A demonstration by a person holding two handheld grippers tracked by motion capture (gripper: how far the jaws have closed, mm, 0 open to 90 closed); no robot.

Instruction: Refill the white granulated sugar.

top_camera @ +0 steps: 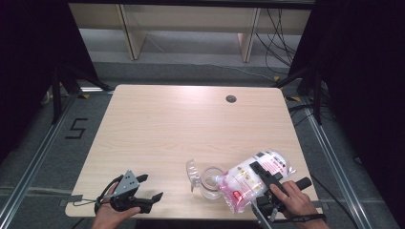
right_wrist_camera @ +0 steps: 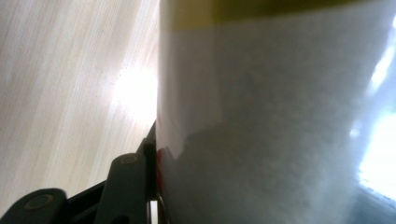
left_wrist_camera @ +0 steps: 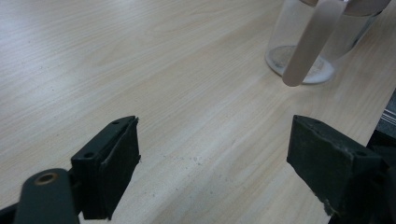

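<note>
Now mid-pour: right gripper (top_camera: 267,183) jaws pinch the refill pouch (top_camera: 253,181), tilted, spout at the clear jar's (top_camera: 210,182) mouth near the table's (top_camera: 157,129) front edge. Jar mostly empty. Left gripper (top_camera: 143,188) jaws spread, idle.

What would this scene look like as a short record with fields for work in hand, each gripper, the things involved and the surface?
work in hand: pouring from a refill pouch into a clear jar
right gripper: jaws clamped on the refill pouch, which is tilted with its spout toward the jar mouth
left gripper: jaws open, nothing between them, resting near the front left edge
jar: upright, with some white content at its bottom
lid: clear, beside the jar on its left
surface: light wooden table
</note>
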